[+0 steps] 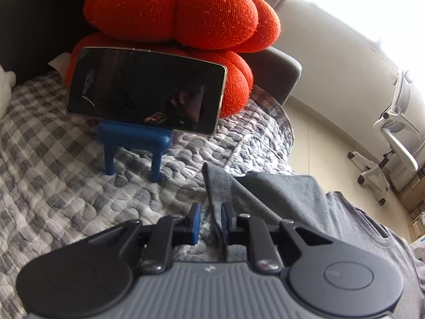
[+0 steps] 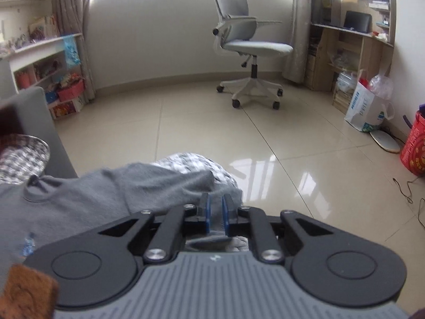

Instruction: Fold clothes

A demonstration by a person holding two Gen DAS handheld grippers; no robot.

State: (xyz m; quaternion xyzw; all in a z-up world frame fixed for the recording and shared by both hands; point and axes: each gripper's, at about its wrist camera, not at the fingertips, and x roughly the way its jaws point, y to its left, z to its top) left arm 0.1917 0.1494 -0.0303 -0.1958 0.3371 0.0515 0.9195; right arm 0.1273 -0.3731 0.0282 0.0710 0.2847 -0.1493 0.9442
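Note:
A grey T-shirt (image 1: 305, 207) lies on a grey-and-white checked bed cover (image 1: 53, 159). In the left wrist view its hemmed sleeve edge (image 1: 212, 186) stands up between the pads of my left gripper (image 1: 210, 222). The edge rests against the right pad, with a gap to the left pad, so this gripper is slightly open. In the right wrist view the T-shirt (image 2: 79, 207) spreads to the left, its collar (image 2: 34, 194) showing. A fold of it runs into my right gripper (image 2: 215, 216), whose narrow-set pads have grey cloth filling the space between them.
A phone (image 1: 146, 90) leans on a blue stand (image 1: 132, 138) against orange pumpkin cushions (image 1: 172, 8) at the head of the bed. Beyond the bed edge is tiled floor (image 2: 212, 133) with an office chair (image 2: 247, 40), shelves (image 2: 39, 61) and bags (image 2: 369, 111).

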